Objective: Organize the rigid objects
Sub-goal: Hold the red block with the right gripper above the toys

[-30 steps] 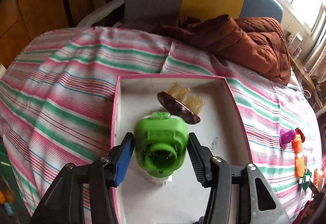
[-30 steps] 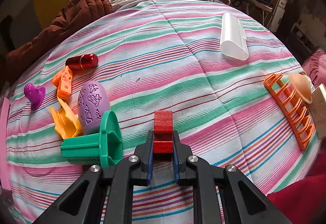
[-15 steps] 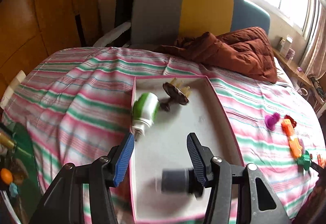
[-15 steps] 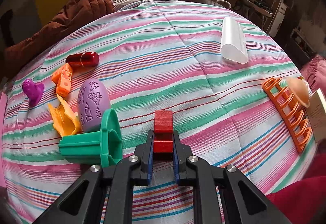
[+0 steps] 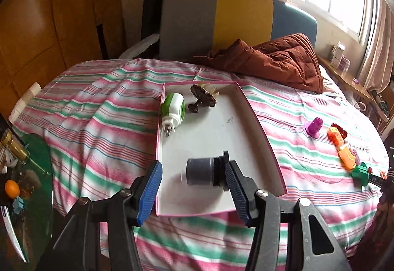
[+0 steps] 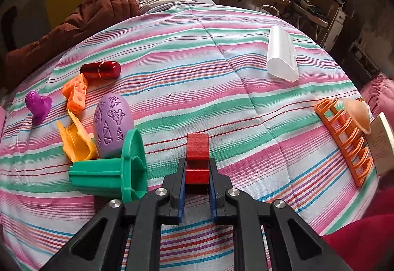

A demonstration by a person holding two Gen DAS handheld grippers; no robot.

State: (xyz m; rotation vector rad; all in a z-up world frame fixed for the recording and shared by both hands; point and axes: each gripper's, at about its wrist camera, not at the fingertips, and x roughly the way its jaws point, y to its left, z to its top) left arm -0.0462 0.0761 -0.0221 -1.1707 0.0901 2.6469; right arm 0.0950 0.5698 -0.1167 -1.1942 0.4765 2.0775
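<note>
A pink-rimmed white box (image 5: 261, 133) lies on the striped bed. In it are a green and white plug-in device (image 5: 172, 108), a brown hair clip (image 5: 202, 96) and a dark grey cylinder (image 5: 204, 171). My left gripper (image 5: 194, 189) is open and empty, pulled back over the box's near end, with the cylinder between its fingers but untouched. My right gripper (image 6: 197, 180) is shut on a red block (image 6: 197, 157) just above the bedspread. Beside it lie a green flanged piece (image 6: 110, 172), a purple egg (image 6: 113, 123), a yellow piece (image 6: 73, 140), orange cubes (image 6: 75, 92), a red capsule (image 6: 101, 69) and a purple cone (image 6: 38, 106).
A white half-cylinder (image 6: 280, 56) lies far right, an orange rack (image 6: 344, 138) with a peach disc (image 6: 357, 113) at the right edge. A brown quilt (image 5: 278, 59) is bunched at the bed head. A green side table (image 5: 24, 172) with clutter stands left.
My left gripper let go of the green plug-in device in the box and drew back and up. The dark cylinder came into view. My right gripper stayed shut on the red block.
</note>
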